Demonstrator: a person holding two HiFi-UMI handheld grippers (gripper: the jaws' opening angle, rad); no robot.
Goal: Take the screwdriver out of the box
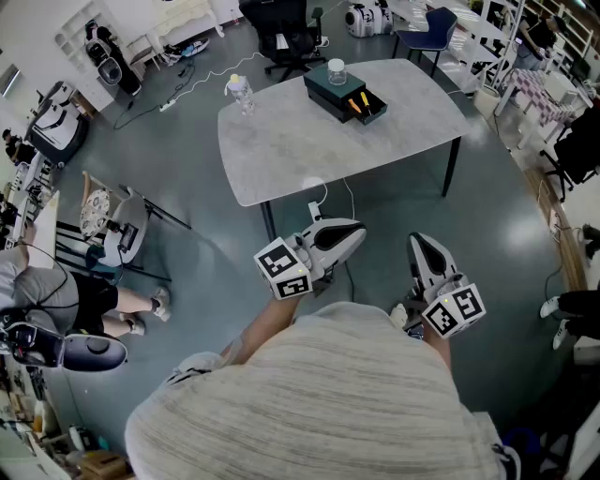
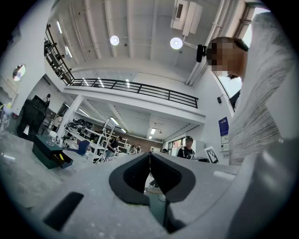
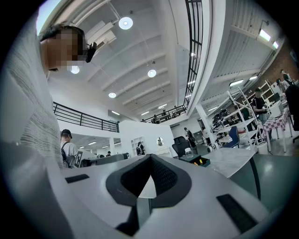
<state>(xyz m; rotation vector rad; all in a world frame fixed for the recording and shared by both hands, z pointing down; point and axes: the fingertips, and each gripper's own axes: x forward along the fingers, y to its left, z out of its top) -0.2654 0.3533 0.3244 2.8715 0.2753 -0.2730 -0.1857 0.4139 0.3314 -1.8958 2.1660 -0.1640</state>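
Observation:
A dark green box stands at the far side of the grey table, its drawer pulled out toward me. Orange-and-yellow screwdriver handles lie in the drawer. The box shows small and far off at the left of the left gripper view, and the box sits right of centre in the right gripper view. My left gripper and right gripper hover close to my body, short of the table's near edge. Both are shut and hold nothing; the jaws meet at the left gripper and the right gripper.
A clear jar stands on the box and a water bottle at the table's far left corner. A black office chair and a blue chair stand behind the table. A seated person is at the left. A white cable hangs off the near edge.

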